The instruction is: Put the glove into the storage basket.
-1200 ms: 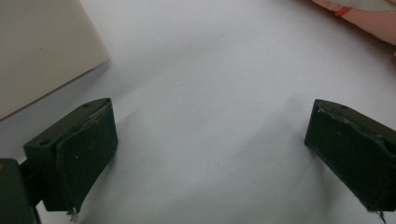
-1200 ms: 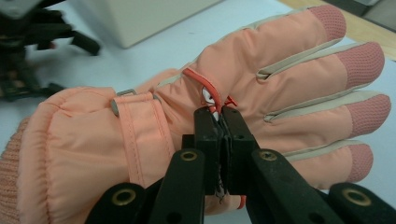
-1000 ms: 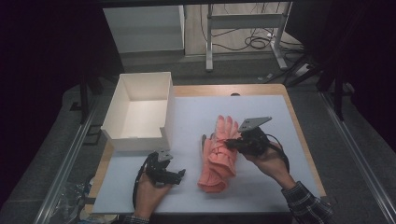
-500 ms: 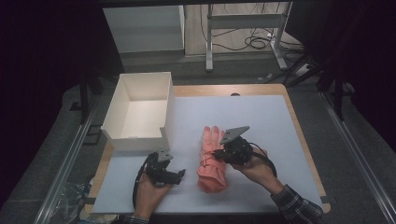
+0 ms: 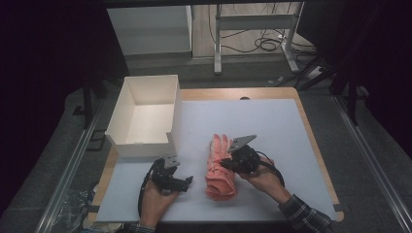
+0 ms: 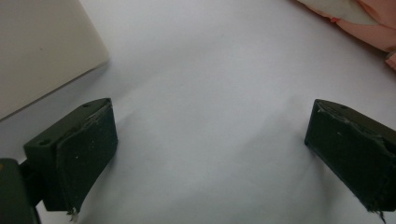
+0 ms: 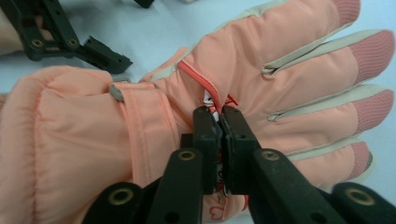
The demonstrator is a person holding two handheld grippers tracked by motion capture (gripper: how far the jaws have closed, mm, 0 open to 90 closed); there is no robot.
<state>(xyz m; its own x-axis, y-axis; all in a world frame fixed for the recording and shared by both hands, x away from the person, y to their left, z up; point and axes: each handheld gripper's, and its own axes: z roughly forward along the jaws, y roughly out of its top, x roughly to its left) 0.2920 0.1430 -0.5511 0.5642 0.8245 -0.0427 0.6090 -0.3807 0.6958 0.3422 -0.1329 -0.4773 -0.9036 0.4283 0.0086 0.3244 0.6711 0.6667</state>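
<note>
Peach glove (image 5: 219, 167) lies lengthwise, fingers away; right hand-held gripper (image 7: 219, 122) pinches small tag mid-glove; left hand-held gripper (image 6: 210, 140) wide open, empty, beside cuff.

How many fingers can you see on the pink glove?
4 in the right gripper view, side by side, pointing right on the glove: top, second, third, bottom. The thumb may be hidden.

A white sheet (image 5: 272, 121) covers the wooden-edged table (image 5: 311, 126). Grey carpet floor (image 5: 374, 160) surrounds it. Beyond the table stand a white cabinet (image 5: 150, 29) and metal frame legs (image 5: 252, 34) amid black cables (image 5: 267, 43), under dim light.
</note>
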